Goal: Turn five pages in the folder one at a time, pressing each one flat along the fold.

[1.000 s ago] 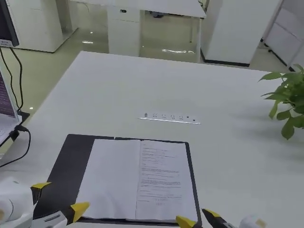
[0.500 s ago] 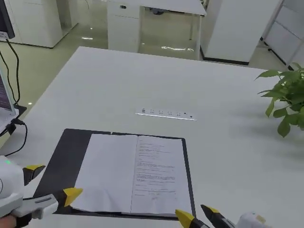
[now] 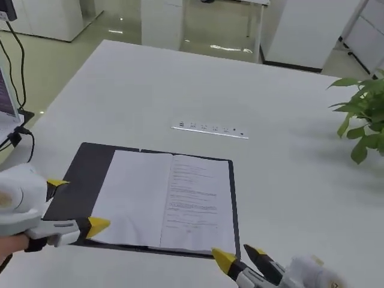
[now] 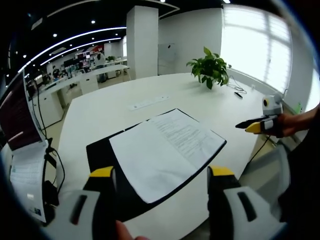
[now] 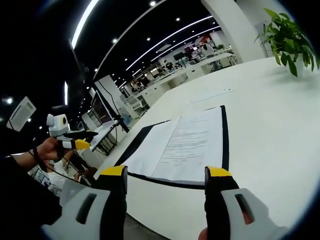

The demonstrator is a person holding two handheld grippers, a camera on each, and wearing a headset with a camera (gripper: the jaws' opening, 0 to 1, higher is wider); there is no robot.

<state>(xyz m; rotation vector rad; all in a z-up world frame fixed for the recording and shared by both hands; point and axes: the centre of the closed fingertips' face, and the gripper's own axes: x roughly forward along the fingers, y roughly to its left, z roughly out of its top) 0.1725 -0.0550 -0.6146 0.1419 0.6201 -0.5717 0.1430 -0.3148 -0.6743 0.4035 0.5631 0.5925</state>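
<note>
1. Left gripper (image 3: 78, 204) has come up further into the head view than a second ago, and a lot more of its white body shows now. The folder (image 3: 90, 180) hasn't budged on the table (image 3: 288, 180).
2. Far left, there's the edge of a laptop (image 3: 6, 99) with a black cable (image 3: 25, 141) hanging by the table's side.
3. The left gripper's jaws are spread wide with nothing between them. Its lower yellow tip sits over the folder's bottom-left corner; can't tell if it's actually touching.
4. The folder lies open and flat near the front edge of the table, with its black cover sticking out on the left.
5. Inside it there's a blank page (image 3: 135, 198) on the left and a printed page (image 3: 198, 198) on the right, both lying flat.
6. Beyond the folder, a white power strip (image 3: 210, 129) is set in the tabletop.
7. The right gripper (image 3: 237, 256) is just off the folder's bottom-right corner, with its jaws apart and holding nothing.
8. Far right, a green plant (image 3: 363, 114) stands well apart from everything else.
</note>
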